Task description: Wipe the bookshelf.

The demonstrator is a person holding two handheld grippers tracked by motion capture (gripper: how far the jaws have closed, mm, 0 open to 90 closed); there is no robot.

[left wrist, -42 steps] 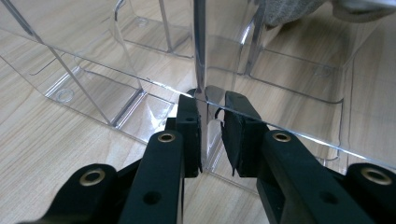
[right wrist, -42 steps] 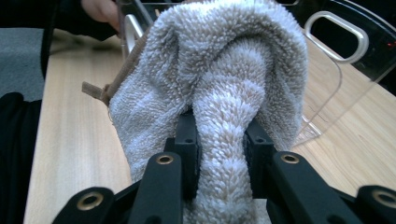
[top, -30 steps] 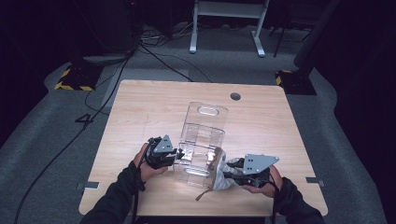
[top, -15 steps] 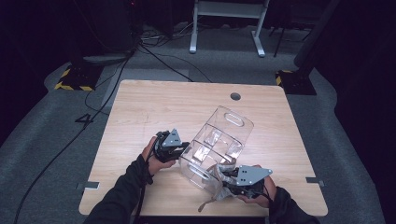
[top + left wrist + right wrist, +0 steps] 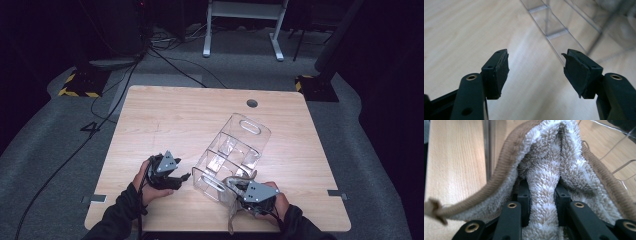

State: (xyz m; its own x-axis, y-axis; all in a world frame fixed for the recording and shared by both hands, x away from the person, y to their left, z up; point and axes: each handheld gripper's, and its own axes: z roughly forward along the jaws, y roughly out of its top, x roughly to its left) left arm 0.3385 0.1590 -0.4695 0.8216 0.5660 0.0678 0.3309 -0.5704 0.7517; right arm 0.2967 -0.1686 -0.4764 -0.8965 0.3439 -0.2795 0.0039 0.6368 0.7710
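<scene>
Bottom of the high view: two sleeved forearms come in. The right gripper [image 5: 248, 196] sits at lower centre-right near the table's front edge, grey plate on top, with a pale towel [image 5: 234, 207] bunched at it and hanging down past the edge. Jaw state is not readable from up here. The right gripper view settles it: the right gripper [image 5: 541, 195] has both jaws pinched narrow on a fold of the fluffy white towel [image 5: 544, 170], whose tan ribbed edge arcs over both sides of the frame; a knotted tan end sticks out at lower left.

The left gripper [image 5: 176, 177] lies at lower left of centre in the high view, held just beside the near end of the clear plastic organizer [image 5: 232, 155], apart from it as far as visible. In the left gripper view the left gripper [image 5: 535, 63] is spread wide, nothing between the pads [image 5: 501, 68]; the organizer's [image 5: 564, 32] clear wall runs across the upper right, blurred.

Farther up the high view, the organizer stretches diagonally toward upper right on the wooden table [image 5: 170, 120], divided into compartments, handle cutout at its far end. A round hole [image 5: 252, 103] sits near the table's far edge.
</scene>
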